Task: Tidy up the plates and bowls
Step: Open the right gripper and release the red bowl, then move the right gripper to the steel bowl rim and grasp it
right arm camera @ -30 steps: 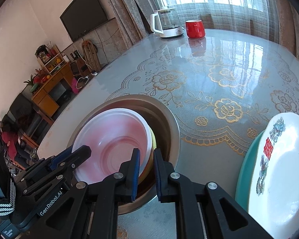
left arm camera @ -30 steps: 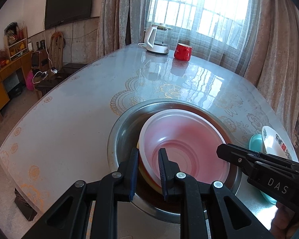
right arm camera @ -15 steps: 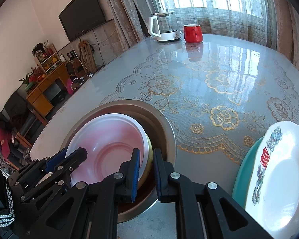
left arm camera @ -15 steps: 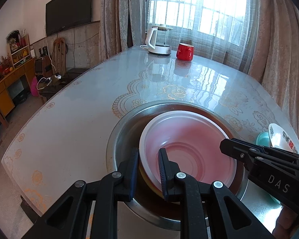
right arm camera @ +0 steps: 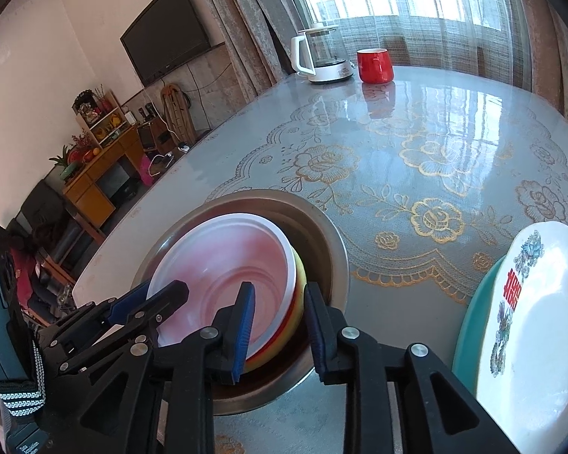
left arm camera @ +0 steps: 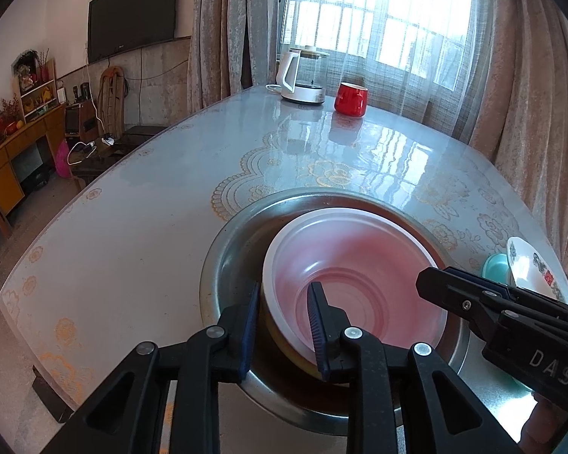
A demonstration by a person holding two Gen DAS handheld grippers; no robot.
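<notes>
A pink bowl with a white rim sits on stacked yellow and red bowls inside a steel basin. My left gripper is open, its jaws straddling the pink bowl's near-left rim. My right gripper is open, its jaws on either side of the stack's right edge. A white patterned plate lies on a teal plate to the right.
A white kettle and a red mug stand at the table's far end by the curtained window. The table's left edge drops to the floor. A TV and shelves line the left wall.
Both grippers have opened wider around the bowl rims. The views have pulled back and risen slightly; the bowls stay in the basin.
</notes>
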